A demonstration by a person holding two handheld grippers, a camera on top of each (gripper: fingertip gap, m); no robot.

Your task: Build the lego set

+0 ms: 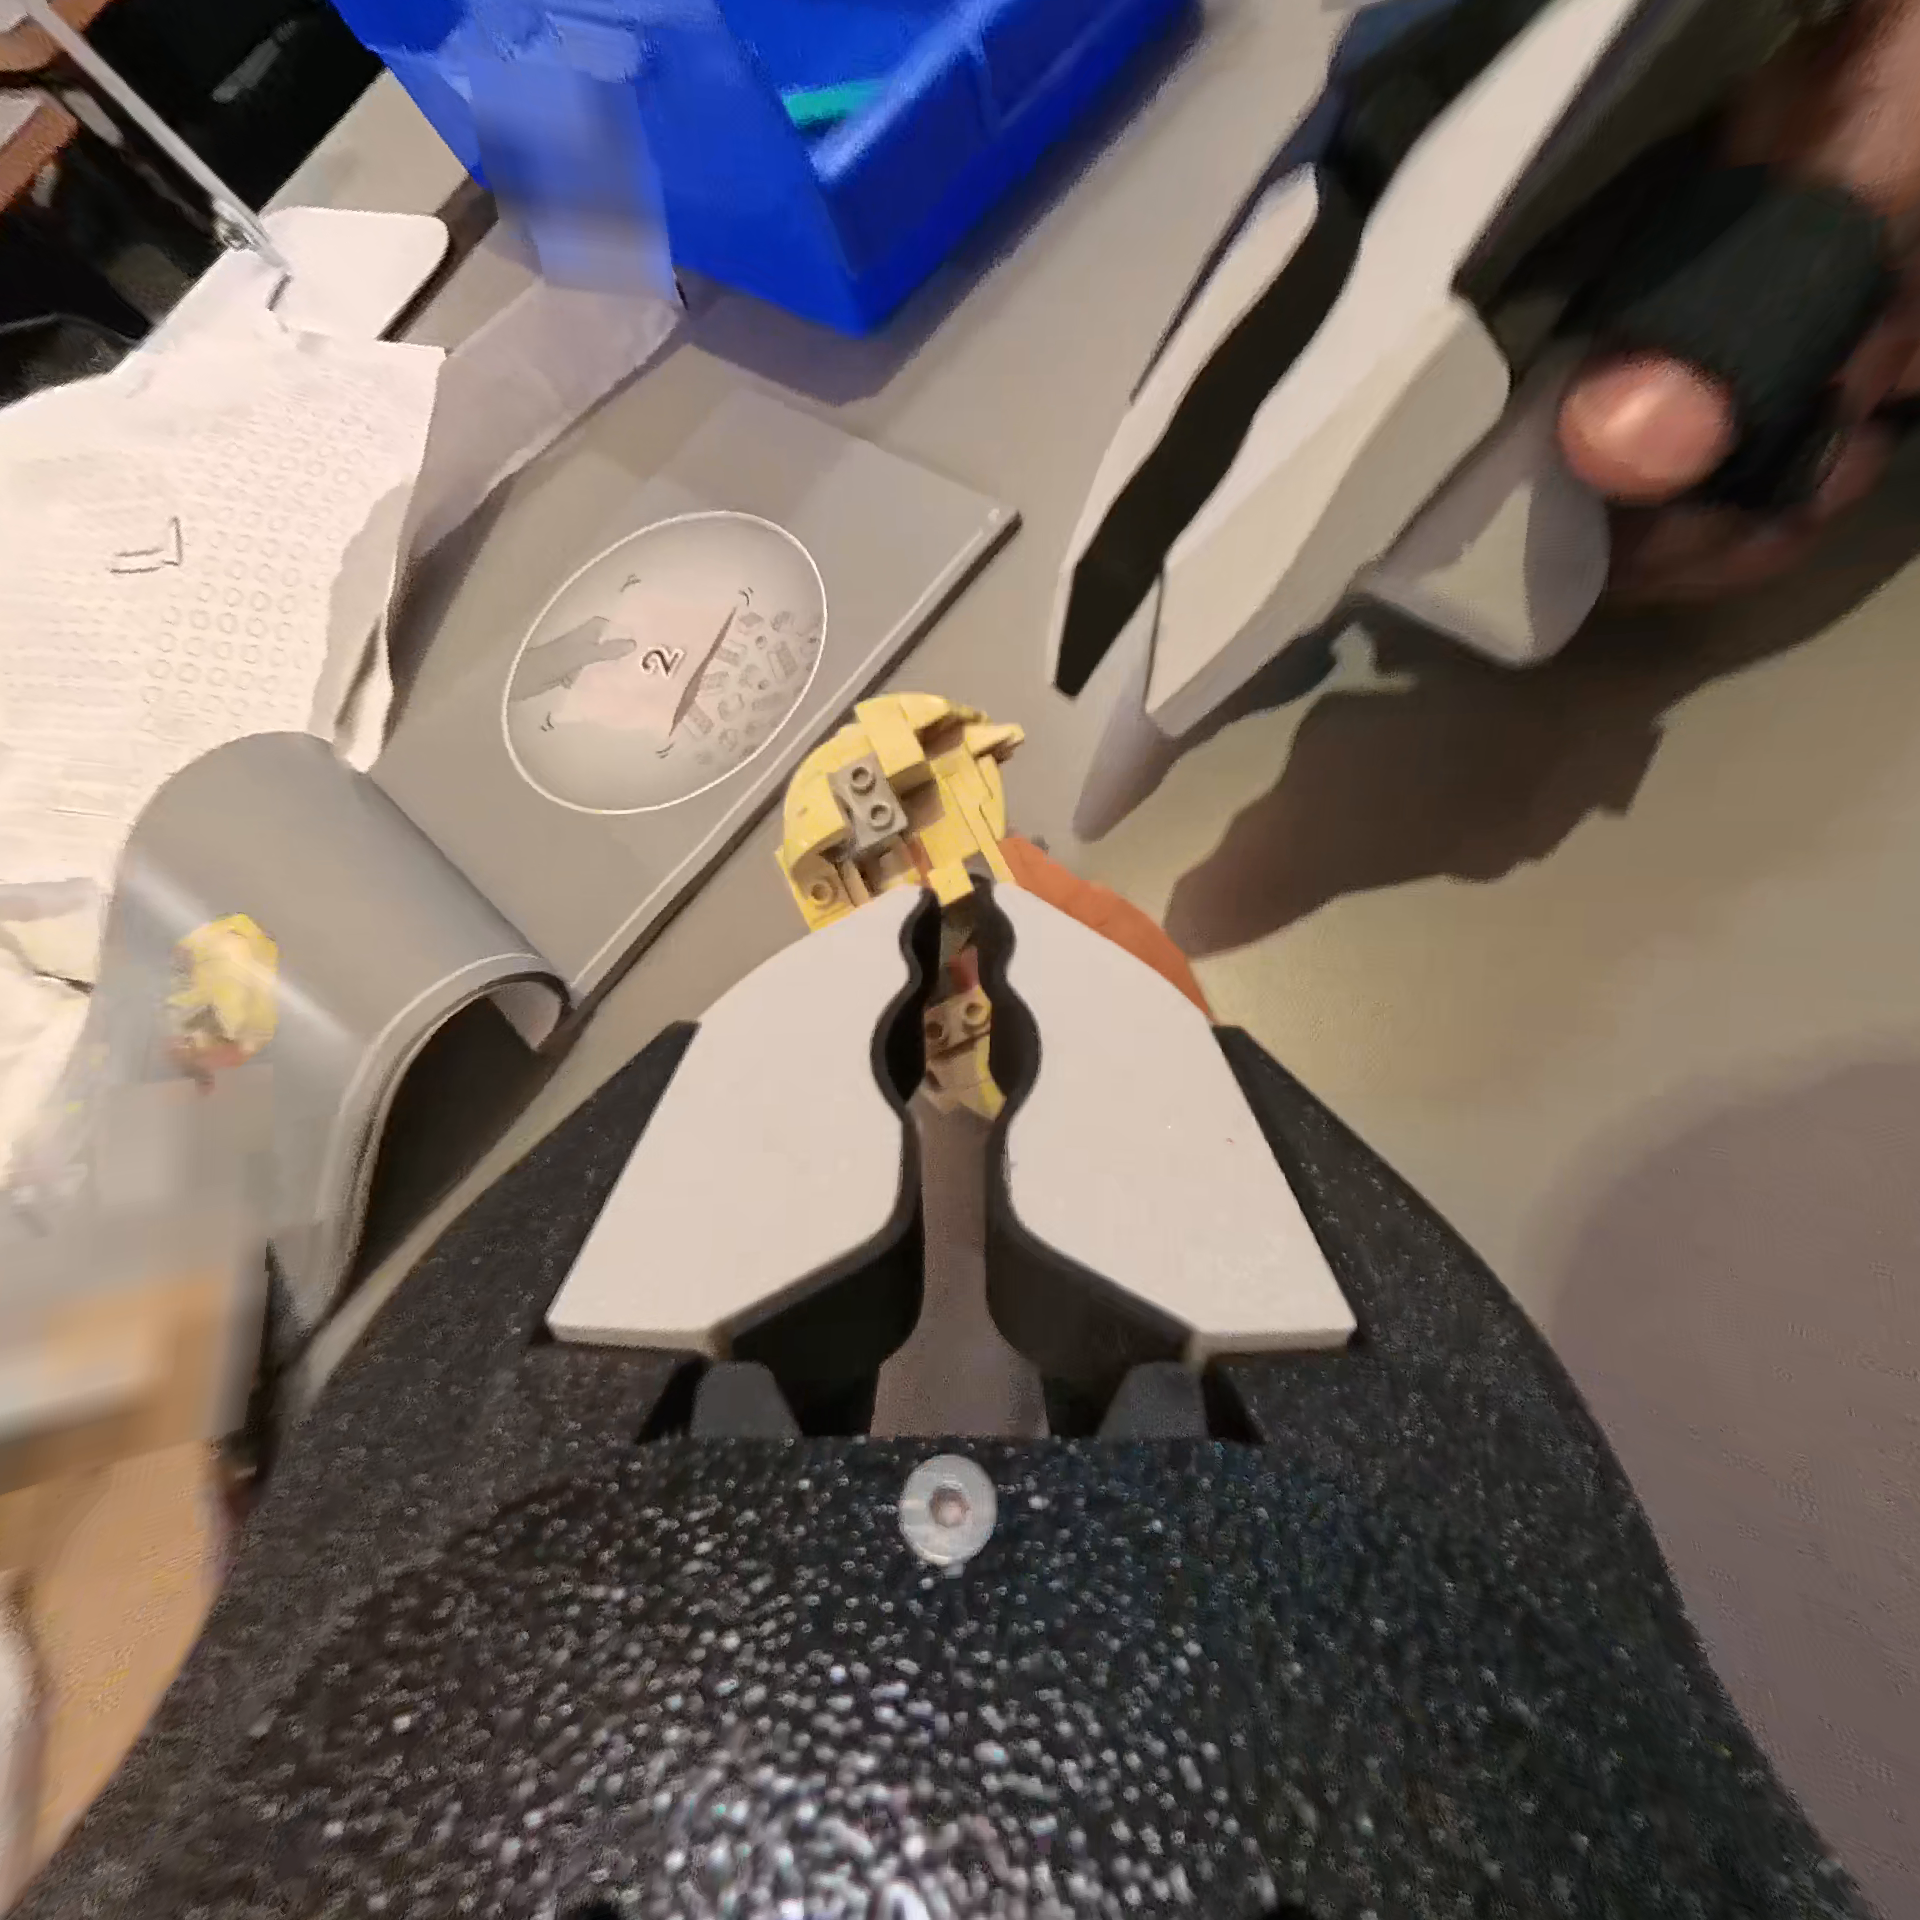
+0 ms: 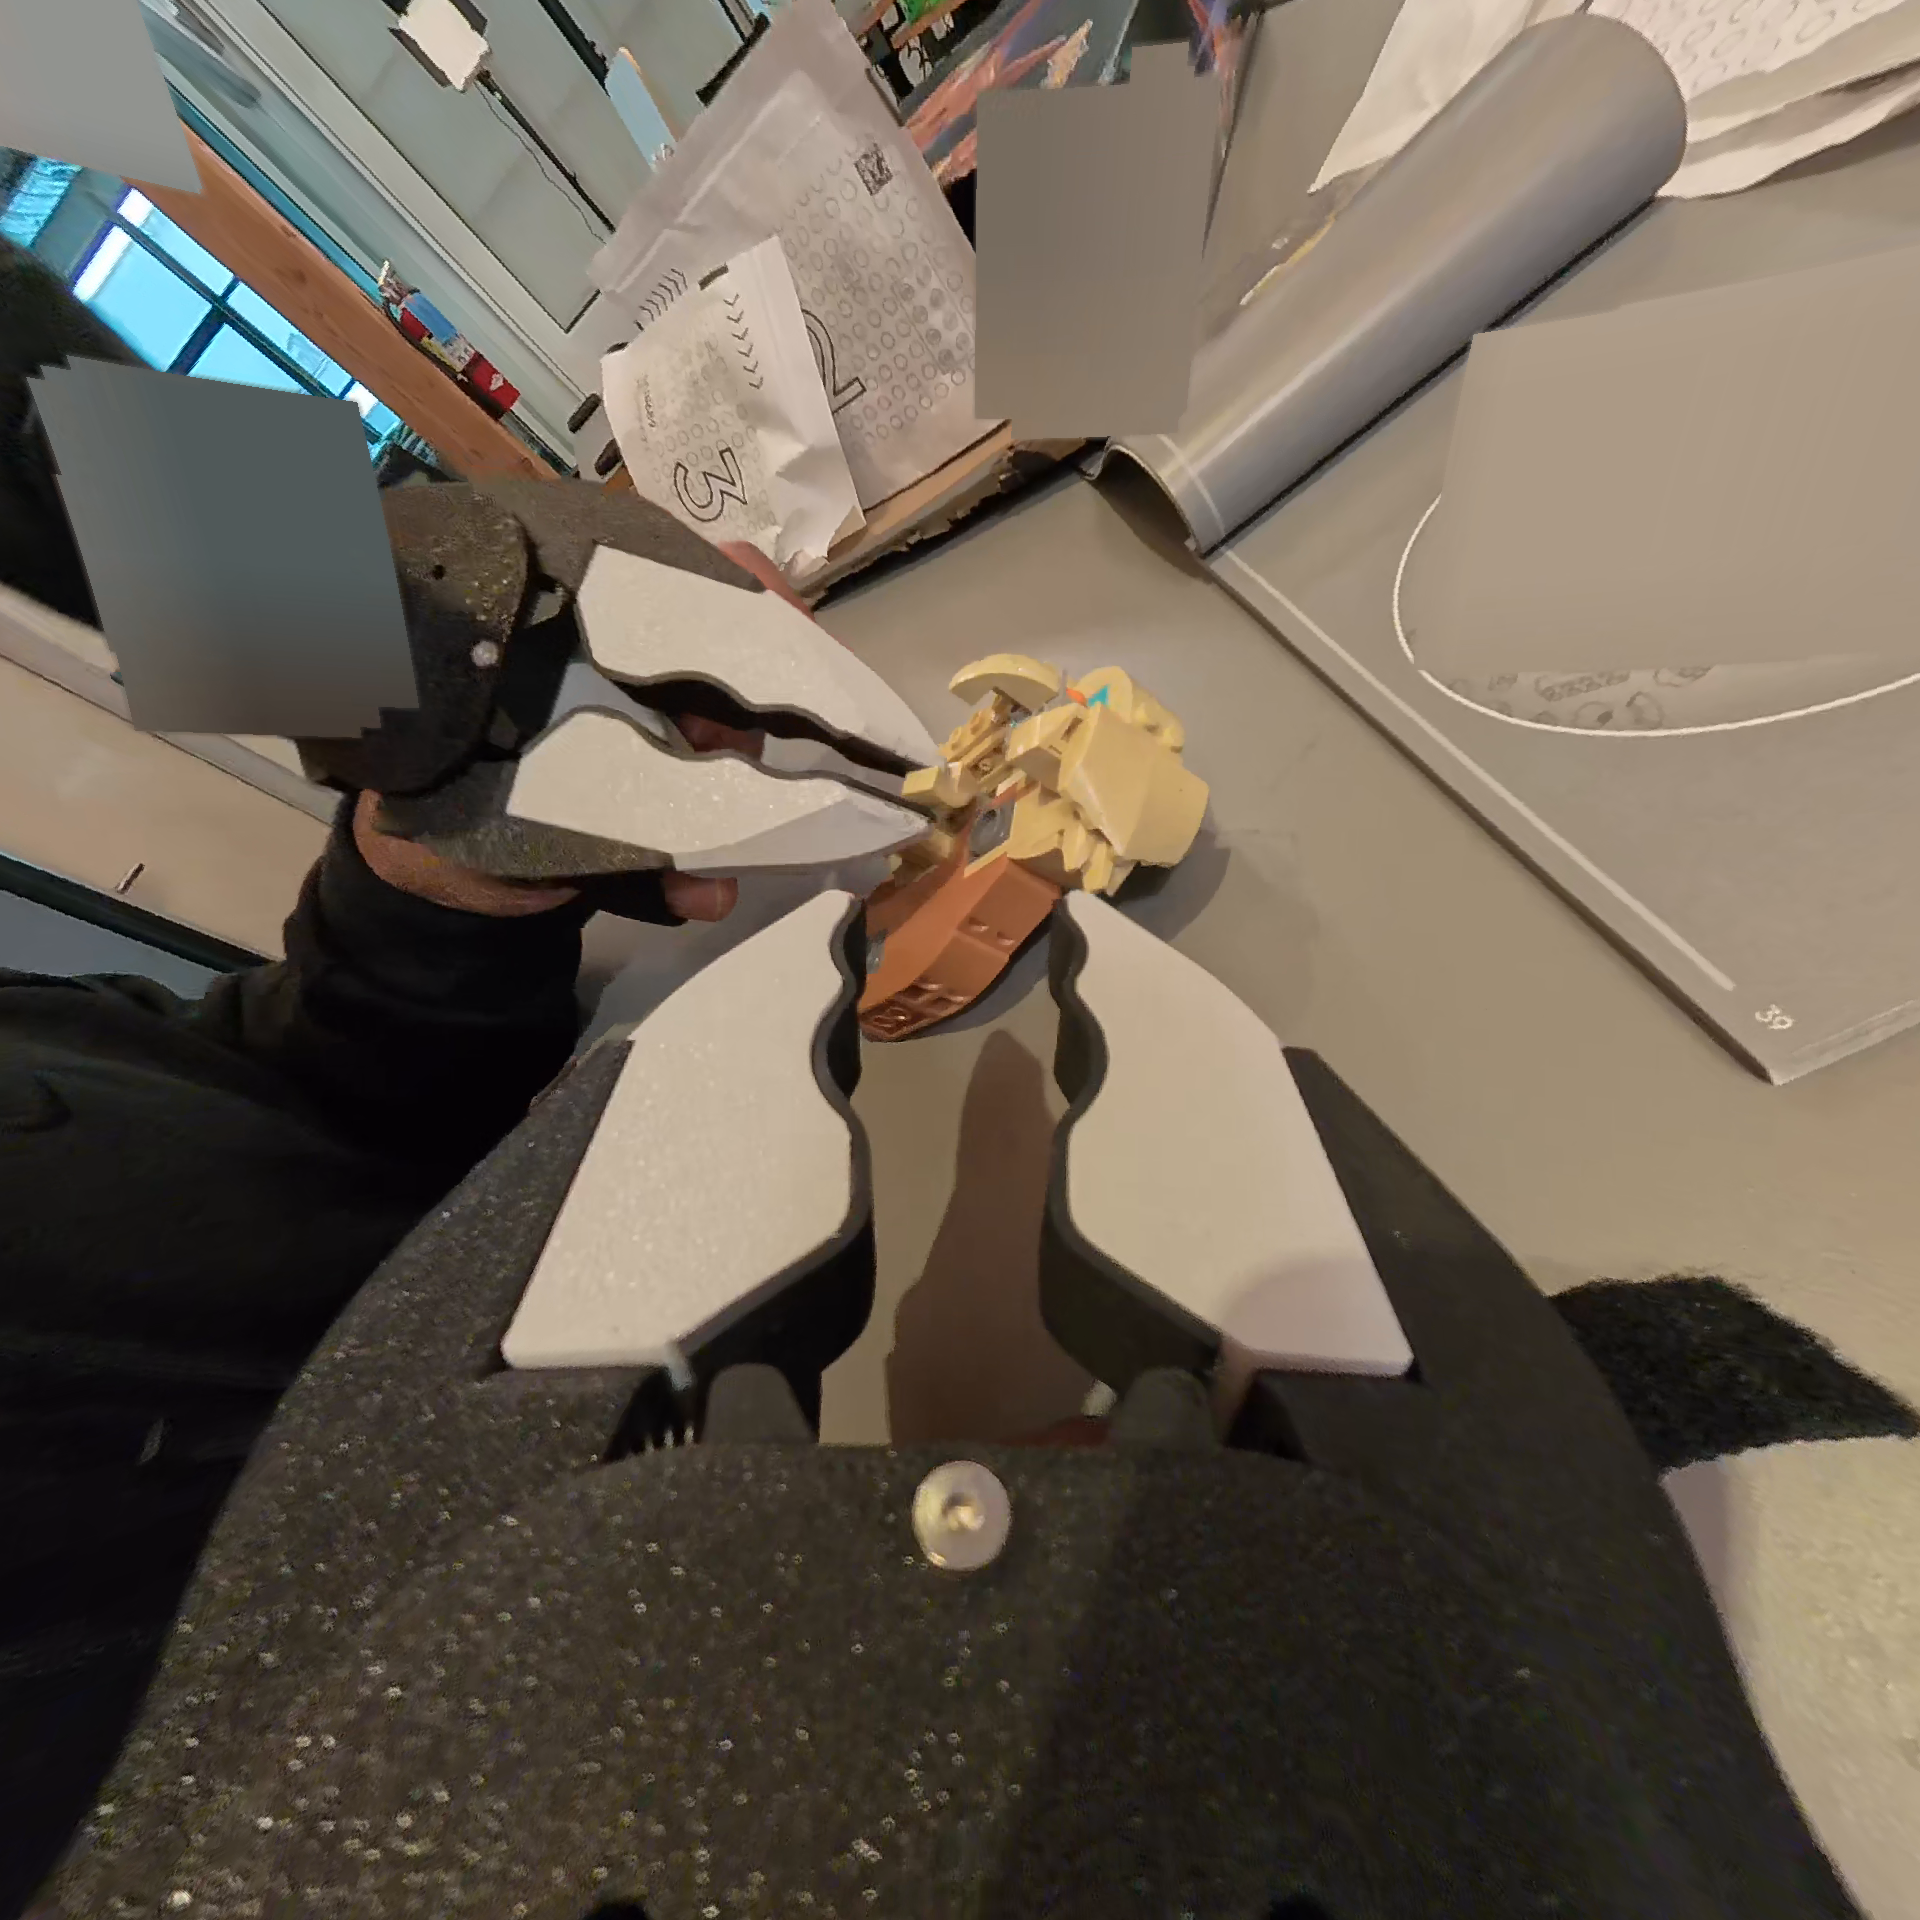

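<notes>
A tan and yellow brick model [image 1: 894,800] with an orange-brown base [image 1: 1101,920] rests on the grey table [image 1: 1507,1039]. My left gripper [image 1: 951,904] is shut on a small tan part at the model's near edge. The right wrist view shows its fingertips [image 2: 883,821] pinching that part of the model [image 2: 1101,790]. My right gripper [image 2: 956,914] is open, with the orange-brown base [image 2: 966,935] just ahead between its fingertips, and the pads do not press on it. In the left wrist view the right gripper [image 1: 1117,717] hovers to the right of the model, held by a hand [image 1: 1652,426].
An open grey instruction booklet [image 1: 665,665] lies left of the model and also shows in the right wrist view [image 2: 1558,831]. A blue bin [image 1: 831,156] stands behind it. White paper bags [image 1: 156,520] lie at the left, and more of these bags [image 2: 748,395] stand at the back. The tips of one gripper are about 5 cm away from the tips of the other.
</notes>
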